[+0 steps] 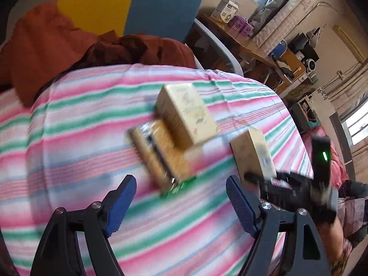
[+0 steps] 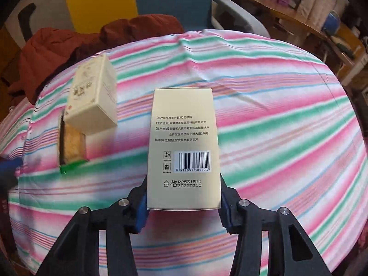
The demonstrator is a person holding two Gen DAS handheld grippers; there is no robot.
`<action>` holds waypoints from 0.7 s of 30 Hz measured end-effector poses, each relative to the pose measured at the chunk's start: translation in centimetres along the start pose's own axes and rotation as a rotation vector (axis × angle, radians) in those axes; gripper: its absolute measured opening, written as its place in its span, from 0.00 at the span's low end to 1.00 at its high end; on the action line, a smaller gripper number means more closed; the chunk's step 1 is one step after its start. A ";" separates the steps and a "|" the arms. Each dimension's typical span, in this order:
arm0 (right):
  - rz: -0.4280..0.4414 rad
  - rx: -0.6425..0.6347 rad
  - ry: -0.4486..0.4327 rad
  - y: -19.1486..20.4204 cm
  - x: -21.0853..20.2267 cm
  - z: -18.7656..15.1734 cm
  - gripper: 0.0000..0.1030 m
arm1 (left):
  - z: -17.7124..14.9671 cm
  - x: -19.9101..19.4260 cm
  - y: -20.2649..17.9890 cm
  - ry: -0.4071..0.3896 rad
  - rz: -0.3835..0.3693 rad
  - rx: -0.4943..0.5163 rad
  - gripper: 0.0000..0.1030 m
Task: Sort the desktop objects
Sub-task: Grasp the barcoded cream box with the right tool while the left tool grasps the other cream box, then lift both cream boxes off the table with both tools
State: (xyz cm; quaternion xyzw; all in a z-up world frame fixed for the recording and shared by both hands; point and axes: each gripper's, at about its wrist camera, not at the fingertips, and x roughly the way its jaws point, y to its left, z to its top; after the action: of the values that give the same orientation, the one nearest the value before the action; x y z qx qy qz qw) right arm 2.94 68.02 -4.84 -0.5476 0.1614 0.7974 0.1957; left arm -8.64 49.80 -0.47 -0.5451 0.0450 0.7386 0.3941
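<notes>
Cream carton pinched at its near end between right gripper pads, above striped worktop. Risked pivoting and dropping. Left gripper wide, empty, near stacked boxes: could topple them.

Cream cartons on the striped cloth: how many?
2. One cream carton sits between the right tongs, barcode face up. The other carton rests atop a brown packet to its left. None seem hidden.
</notes>
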 end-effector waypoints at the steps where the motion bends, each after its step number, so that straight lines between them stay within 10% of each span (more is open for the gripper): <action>1: 0.007 0.009 0.001 -0.4 0.0 -0.2 0.49 | 1.3 0.7 -0.6 -0.002 0.028 -0.002 0.79; 16: 0.072 0.062 0.050 -1.5 1.0 0.3 0.49 | 6.8 9.5 -4.9 0.098 0.310 0.079 0.80; 21: 0.083 0.049 0.041 -1.3 1.1 0.6 0.49 | 5.4 9.9 -3.9 0.080 0.326 0.111 0.57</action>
State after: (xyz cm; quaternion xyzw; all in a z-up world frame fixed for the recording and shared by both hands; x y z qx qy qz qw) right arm 2.76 69.57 -5.75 -0.5515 0.2073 0.7893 0.1725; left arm -11.27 60.44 -5.15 -0.5368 0.1890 0.7670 0.2964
